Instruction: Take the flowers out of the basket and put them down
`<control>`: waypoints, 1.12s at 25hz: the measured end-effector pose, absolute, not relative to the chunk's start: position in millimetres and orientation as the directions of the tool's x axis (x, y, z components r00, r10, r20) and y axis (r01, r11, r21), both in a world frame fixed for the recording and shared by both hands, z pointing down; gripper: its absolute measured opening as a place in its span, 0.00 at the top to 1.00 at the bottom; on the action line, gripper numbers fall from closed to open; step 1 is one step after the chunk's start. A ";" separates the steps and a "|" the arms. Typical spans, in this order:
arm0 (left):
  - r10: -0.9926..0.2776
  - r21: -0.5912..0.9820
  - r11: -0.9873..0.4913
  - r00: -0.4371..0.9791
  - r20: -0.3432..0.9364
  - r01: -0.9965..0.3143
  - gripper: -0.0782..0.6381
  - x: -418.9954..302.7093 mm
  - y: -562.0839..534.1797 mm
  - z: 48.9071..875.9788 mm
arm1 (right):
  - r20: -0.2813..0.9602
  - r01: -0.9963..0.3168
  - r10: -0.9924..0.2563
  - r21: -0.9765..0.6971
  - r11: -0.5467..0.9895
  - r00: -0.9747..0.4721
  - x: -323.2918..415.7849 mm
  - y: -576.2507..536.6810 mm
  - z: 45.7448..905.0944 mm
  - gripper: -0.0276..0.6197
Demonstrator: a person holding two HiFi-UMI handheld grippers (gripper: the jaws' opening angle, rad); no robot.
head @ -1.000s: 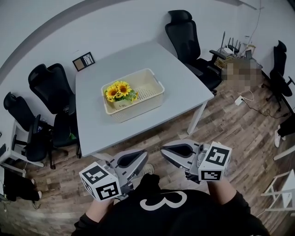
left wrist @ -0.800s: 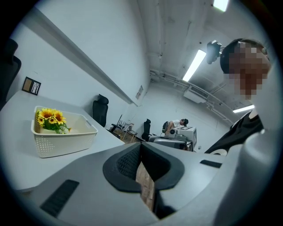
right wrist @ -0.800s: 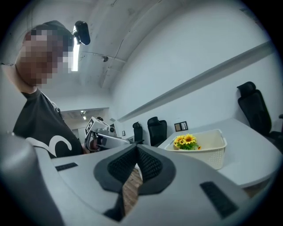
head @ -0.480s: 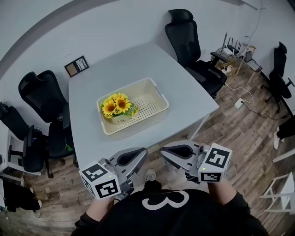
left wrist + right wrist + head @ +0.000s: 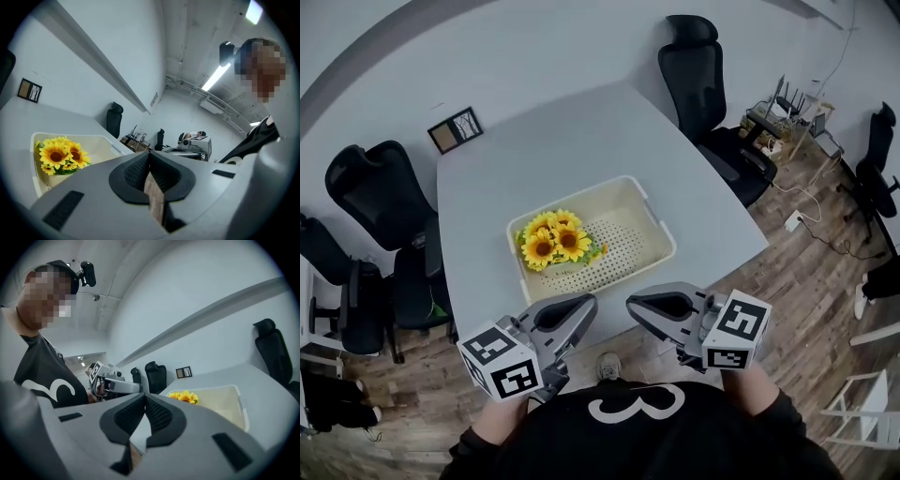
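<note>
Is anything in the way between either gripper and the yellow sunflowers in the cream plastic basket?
Only the cream plastic basket's near wall, low in front of the yellow sunflowers. Nothing else visible lies between them and the left gripper or right gripper, both shut.

Yellow flowers (image 5: 558, 242) in a cream basket (image 5: 660, 228) on a pale grey table (image 5: 544, 141).

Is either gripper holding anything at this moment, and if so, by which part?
Nothing is held. The left gripper and right gripper are both shut and empty, while the flowers sit untouched in the basket.
</note>
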State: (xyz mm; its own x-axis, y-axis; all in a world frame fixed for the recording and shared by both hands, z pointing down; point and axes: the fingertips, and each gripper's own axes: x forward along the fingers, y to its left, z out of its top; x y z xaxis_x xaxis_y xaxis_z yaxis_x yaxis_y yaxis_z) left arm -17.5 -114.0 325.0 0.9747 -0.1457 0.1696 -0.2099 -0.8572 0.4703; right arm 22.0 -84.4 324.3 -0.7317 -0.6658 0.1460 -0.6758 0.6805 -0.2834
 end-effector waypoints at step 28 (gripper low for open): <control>-0.323 0.551 -0.753 0.932 0.167 -0.360 0.87 -98.5 -261.7 385.2 | 0.576 -0.685 -0.511 -0.121 0.719 -0.638 0.0 -241.1 428.0 0.56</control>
